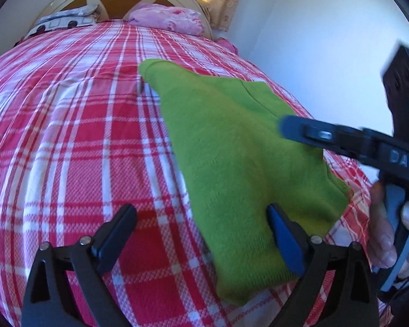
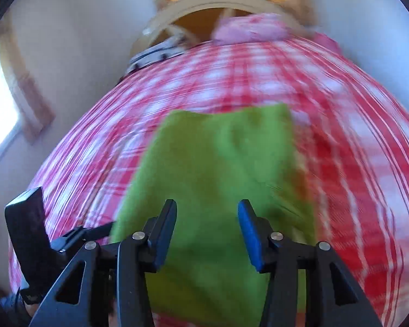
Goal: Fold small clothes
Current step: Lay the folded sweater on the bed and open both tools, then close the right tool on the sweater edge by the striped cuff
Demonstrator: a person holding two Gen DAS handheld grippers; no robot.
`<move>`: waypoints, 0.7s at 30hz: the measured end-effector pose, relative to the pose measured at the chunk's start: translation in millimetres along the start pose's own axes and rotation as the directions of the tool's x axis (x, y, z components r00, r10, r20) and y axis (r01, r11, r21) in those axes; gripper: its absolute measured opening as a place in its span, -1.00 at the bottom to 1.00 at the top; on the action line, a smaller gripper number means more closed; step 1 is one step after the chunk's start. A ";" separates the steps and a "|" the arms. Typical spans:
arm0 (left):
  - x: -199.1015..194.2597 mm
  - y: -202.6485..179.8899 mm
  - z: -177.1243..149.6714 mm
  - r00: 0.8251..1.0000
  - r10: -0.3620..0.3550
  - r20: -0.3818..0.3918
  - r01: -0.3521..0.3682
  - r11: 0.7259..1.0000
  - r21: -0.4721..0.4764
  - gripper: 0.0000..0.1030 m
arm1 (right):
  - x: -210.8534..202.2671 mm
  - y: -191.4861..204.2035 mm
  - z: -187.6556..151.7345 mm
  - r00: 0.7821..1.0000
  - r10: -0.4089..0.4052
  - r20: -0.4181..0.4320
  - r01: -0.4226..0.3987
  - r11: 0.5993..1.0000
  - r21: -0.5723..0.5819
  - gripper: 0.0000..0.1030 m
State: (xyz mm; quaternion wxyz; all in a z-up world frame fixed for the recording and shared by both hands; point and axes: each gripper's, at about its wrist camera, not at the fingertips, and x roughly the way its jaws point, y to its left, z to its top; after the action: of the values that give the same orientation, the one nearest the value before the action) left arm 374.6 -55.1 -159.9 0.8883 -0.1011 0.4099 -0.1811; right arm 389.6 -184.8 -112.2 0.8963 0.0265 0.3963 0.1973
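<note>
The green knit garment [image 1: 231,158] lies on the red plaid bedspread [image 1: 68,136], apparently already folded into a narrow strip, though blur hides its layers. Left gripper [image 1: 201,229] spread wide, right gripper [image 2: 207,229] parted; neither pinches cloth, so further folds likely remain

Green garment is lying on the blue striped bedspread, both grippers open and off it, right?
Not quite: the bedspread is red and white plaid, not blue striped, as the left wrist view shows. The green garment does lie on it, with the left gripper and right gripper open, gripping nothing.
</note>
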 end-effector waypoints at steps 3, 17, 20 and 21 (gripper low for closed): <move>-2.6 1.8 -2.4 1.000 0.005 0.005 -0.005 1.000 -0.010 0.97 | 28.5 28.1 9.7 0.995 -0.012 -0.098 0.002 0.995 -0.104 -0.31; 2.8 0.9 -2.3 0.999 0.036 -0.021 -0.036 0.999 0.006 1.00 | 8.7 -10.5 2.7 0.999 -0.010 -0.037 0.009 1.000 -0.025 -0.30; 2.8 1.1 -2.2 0.999 0.038 -0.023 -0.038 0.999 0.008 1.00 | -2.6 -32.8 -12.0 0.997 -0.067 -0.044 0.067 0.998 -0.008 -0.30; 3.3 0.9 -1.8 0.999 0.041 -0.024 -0.040 0.999 0.011 1.00 | -0.3 -37.4 -15.5 0.995 -0.069 -0.065 0.069 0.998 -0.006 -0.30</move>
State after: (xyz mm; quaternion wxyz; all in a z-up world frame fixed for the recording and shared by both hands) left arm 375.4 -55.6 -163.6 0.8872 -0.0859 0.4217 -0.1664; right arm 390.7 -221.0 -130.2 0.8892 0.0045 0.4258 0.1675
